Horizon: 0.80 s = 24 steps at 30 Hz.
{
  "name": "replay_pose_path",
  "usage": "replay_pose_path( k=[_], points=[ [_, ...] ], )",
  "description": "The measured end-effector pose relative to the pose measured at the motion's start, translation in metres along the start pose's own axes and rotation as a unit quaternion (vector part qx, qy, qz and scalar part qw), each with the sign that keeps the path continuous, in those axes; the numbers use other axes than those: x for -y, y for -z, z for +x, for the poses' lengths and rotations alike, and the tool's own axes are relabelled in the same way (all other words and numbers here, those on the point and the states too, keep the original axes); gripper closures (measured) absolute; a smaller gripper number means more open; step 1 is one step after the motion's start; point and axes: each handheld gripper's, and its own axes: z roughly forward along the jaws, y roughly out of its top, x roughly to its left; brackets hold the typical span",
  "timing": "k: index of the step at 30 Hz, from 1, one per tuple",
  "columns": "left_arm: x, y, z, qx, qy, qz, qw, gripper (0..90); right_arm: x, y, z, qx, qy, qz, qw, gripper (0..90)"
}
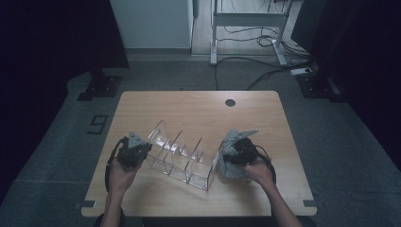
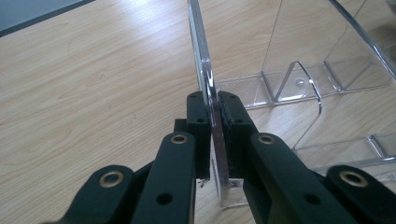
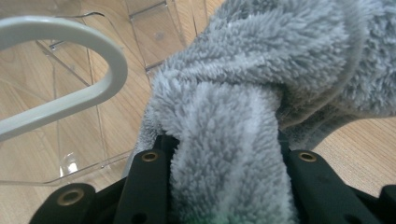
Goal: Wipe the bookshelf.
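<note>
Clear plastic rack (image 1: 182, 156): a see-through file holder with several upright dividers, standing on the near half of the wooden table (image 1: 198, 106), set at a slant between the two hands. Its slots hold nothing that can be seen; the base shows bare through the walls.

Grey cloth (image 1: 231, 153): a fluffy towel, bunched into a thick fold, at the right end of the rack and against its end wall. In the right gripper view the pile swells over the jaw tips, with a rounded divider edge just beside it.

Left gripper (image 1: 135, 151): jaws brought together on the rack's end panel (image 2: 208, 88), the thin clear sheet pinched flat between both pads. It steadies the rack.

Right gripper (image 1: 236, 156): jaws clamped on the fold of cloth (image 3: 233, 154), which fills the gap between them.

Step in hand, as judged: wiping the rack, one hand bracing it while the other works the cloth along the right end.

Next move, as judged: the cloth needs to be carried over the end wall or down into a slot, pressed lightly enough that the rack neither tips nor slips out of the bracing grip. The divider edges could snag the pile.

Surroundings: grey floor (image 1: 56, 142), cables (image 1: 265, 71) and a desk frame (image 1: 248, 21) beyond the far edge of the table.
</note>
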Motion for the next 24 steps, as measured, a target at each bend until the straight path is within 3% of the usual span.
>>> replay_pose_path(
  k=[19,24],
  points=[
    [-0.001,-0.001,-0.002,-0.008,0.014,0.000,0.9999,84.2,0.009,-0.031,-0.007,0.015,-0.010,0.038,0.9991,62.9],
    [-0.001,-0.002,-0.004,-0.018,0.022,-0.003,0.9996,84.6,0.008,-0.030,-0.001,0.028,-0.002,0.040,0.9988,63.0]
  ],
)
